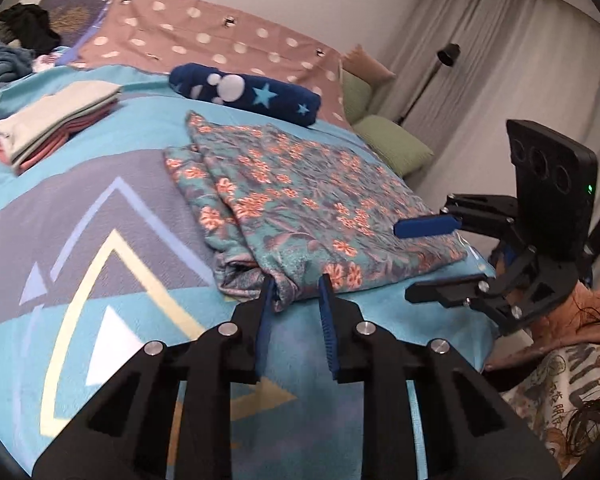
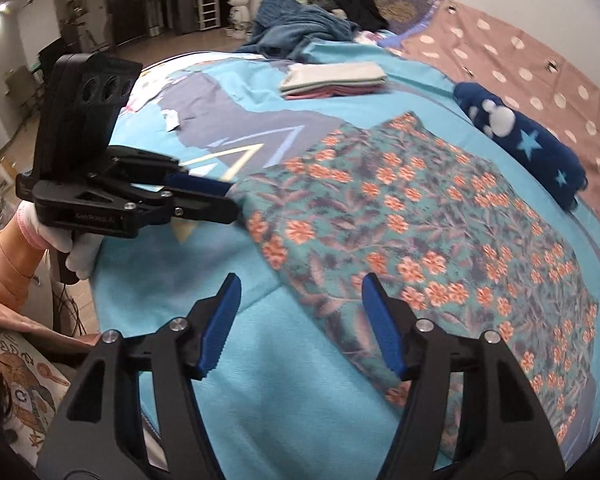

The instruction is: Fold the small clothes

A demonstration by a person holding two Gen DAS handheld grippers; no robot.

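Left wrist: left hand-held gripper (image 1: pixel 296 286) low, pinching floral garment (image 1: pixel 300 200).

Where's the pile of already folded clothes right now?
The folded stack lies far left on the bed in the left wrist view, beyond the floral garment, left of the navy star roll.

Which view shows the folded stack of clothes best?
The left wrist view: the stack is larger there and its separate layers show along one side. In the right wrist view the stack is smaller and slightly blurred.
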